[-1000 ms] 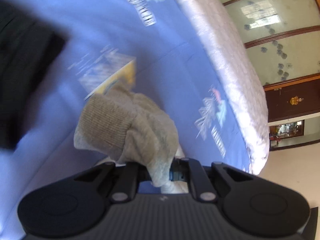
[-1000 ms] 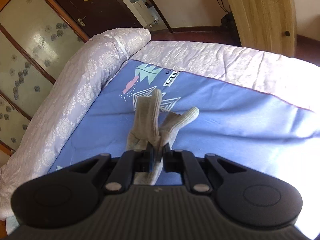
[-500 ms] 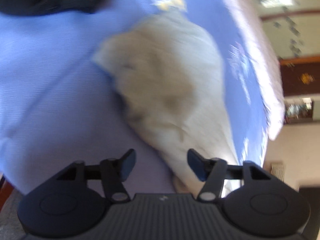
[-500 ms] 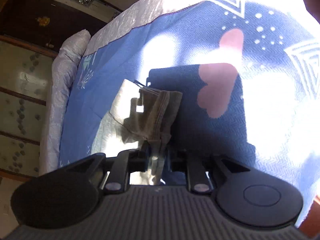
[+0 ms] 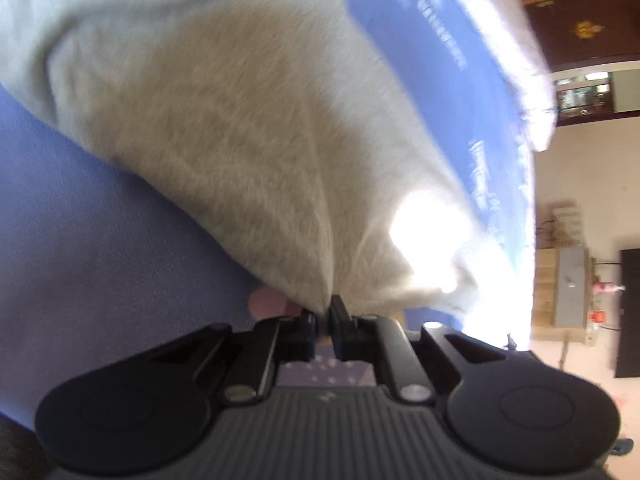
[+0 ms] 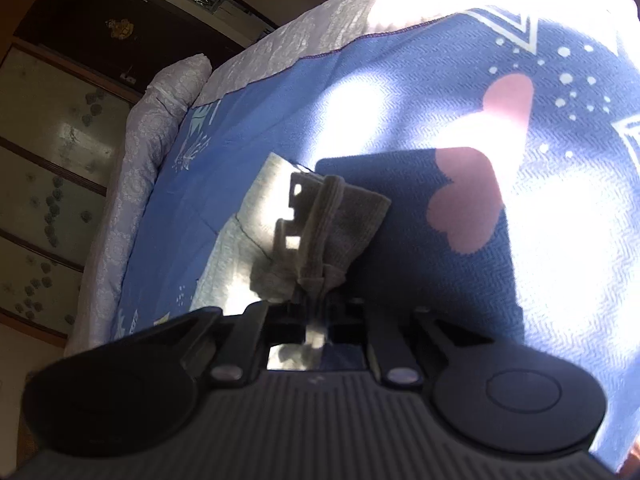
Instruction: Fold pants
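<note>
The beige pants [image 5: 224, 120] lie spread over the blue blanket [image 5: 100, 260] and fill most of the left wrist view. My left gripper [image 5: 324, 316] is closing tight on a pointed fold at their near edge, and the pads pinch the cloth. In the right wrist view a bunched, ribbed end of the pants [image 6: 340, 228] stands up from my right gripper [image 6: 316, 304], whose jaws are closing with that cloth pinched between them. Beyond it, the flat part of the pants [image 6: 240, 248] rests on the blanket [image 6: 440, 80].
The blanket carries pink hearts [image 6: 468, 200] and white patterns and covers a bed with a pale quilted cover [image 6: 132, 160]. Glass-panelled wardrobe doors [image 6: 40, 160] stand past the bed. A dark wooden door [image 5: 580, 28] and a wooden cabinet [image 5: 568, 288] show across the floor.
My left gripper let go of the bunched cuff, opened wide, came down to the spread pants and shut on their near edge. My right gripper sank to the blanket with its cloth.
</note>
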Tool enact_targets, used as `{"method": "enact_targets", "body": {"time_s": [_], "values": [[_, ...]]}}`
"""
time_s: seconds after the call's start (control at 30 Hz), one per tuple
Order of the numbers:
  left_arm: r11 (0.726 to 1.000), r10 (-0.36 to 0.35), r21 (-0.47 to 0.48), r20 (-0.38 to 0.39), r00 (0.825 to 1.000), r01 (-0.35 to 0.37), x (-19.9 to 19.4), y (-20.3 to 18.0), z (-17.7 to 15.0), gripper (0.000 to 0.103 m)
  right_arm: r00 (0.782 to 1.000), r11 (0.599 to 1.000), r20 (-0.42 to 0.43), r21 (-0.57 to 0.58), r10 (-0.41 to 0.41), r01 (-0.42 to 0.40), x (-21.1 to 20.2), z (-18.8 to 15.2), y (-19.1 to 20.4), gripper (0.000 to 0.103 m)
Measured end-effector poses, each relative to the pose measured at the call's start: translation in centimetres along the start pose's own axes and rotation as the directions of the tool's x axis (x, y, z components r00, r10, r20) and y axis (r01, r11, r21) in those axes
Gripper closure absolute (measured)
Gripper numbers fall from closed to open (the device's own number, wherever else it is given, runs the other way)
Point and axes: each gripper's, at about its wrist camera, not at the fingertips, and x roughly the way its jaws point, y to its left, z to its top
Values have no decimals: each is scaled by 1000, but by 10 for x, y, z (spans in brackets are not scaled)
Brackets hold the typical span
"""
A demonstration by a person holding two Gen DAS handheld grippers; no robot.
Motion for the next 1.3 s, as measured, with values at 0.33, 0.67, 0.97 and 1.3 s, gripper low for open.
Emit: {"method": "enact_targets", "body": {"time_s": [0.33,0.67,0.97,1.3], "values": [[997,-60,-51,30,998,62,-54,26,-5,64,992,975,115,-220,51,-25,-35,-19,53,94],[983,-167,-66,49,985,170,-74,46,-14,58,958,690,-160,-667,239,-283,-44,-130,186,93],[983,-156,-92,27,987,158,-61,56,-20,53,966,256,-258,-934,6,-250,33,-284,196,50],[987,-148,59,-18,989,149,-22,-18,14,44,947,450,-282,-834,151,-320,-23,-226,169,44]]}}
